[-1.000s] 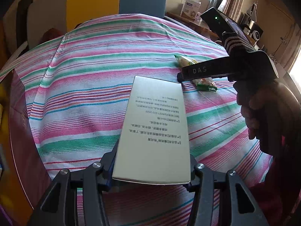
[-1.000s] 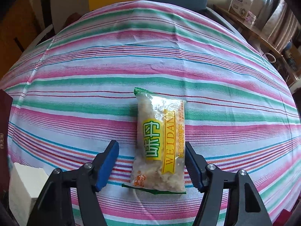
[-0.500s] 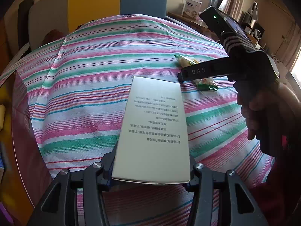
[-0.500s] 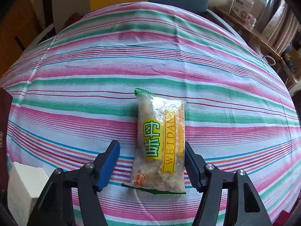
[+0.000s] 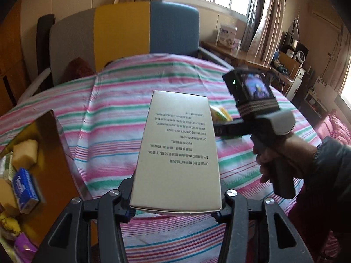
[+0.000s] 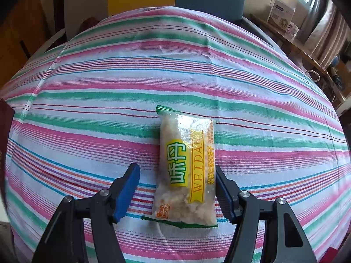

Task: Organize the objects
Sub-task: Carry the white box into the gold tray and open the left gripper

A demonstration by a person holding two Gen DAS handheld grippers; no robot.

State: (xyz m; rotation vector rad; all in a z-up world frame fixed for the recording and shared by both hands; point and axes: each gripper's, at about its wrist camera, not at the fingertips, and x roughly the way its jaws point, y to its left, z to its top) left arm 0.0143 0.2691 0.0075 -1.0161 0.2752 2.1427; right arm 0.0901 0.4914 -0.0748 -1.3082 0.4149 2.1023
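Gripping the long pale cardboard box by its near end, the left hand-held gripper carries it clear above the striped cloth on the desk, probably so it can swing towards the open yellow-walled carton of packets at the left edge. The right hand-held gripper straddles the clear snack packet with yellow lettering, lying flat on the cloth; its blue pads stand unclenched, one well off the wrapper, so nothing is grasped yet, seemingly lined up for a lengthwise pinch.
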